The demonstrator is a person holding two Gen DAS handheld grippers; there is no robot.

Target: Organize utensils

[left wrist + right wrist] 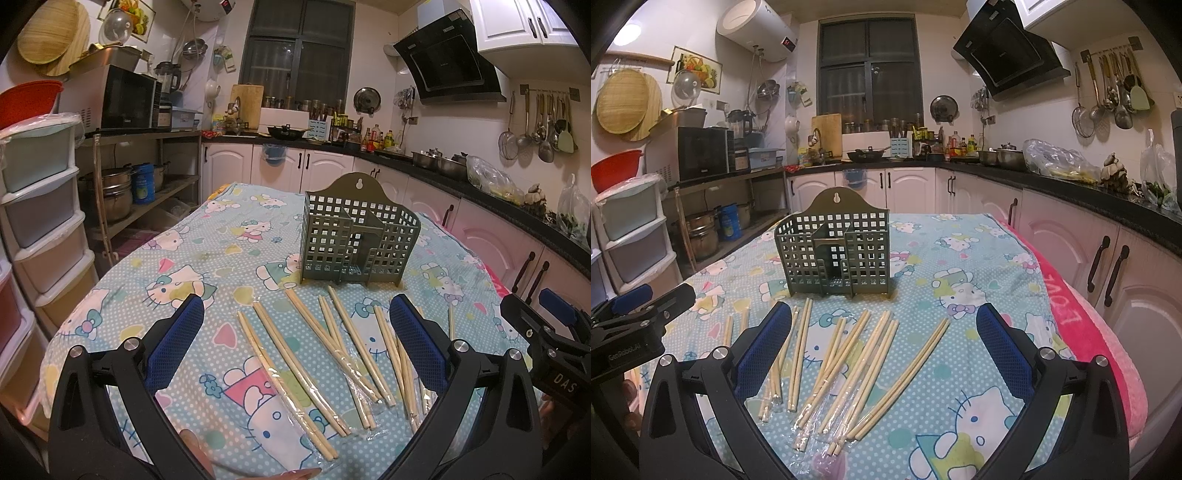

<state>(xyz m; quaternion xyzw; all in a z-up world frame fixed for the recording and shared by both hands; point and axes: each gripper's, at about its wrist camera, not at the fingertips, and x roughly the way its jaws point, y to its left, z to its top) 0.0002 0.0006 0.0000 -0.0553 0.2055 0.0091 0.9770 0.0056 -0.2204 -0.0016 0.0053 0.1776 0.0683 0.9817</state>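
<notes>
Chopsticks (334, 345), wrapped pairs: scattered along worktop (184, 236) near edge. Green holder (356, 240): upright behind them. Left claw (295, 347), right claw (884, 350): both spread apart, holding nothing.

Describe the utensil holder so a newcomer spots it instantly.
On the cartoon-cat tablecloth, just beyond the scattered chopsticks, stands the green holder. It is the only upright thing there: a grid-holed plastic box with a keyhole hanging tab.
</notes>
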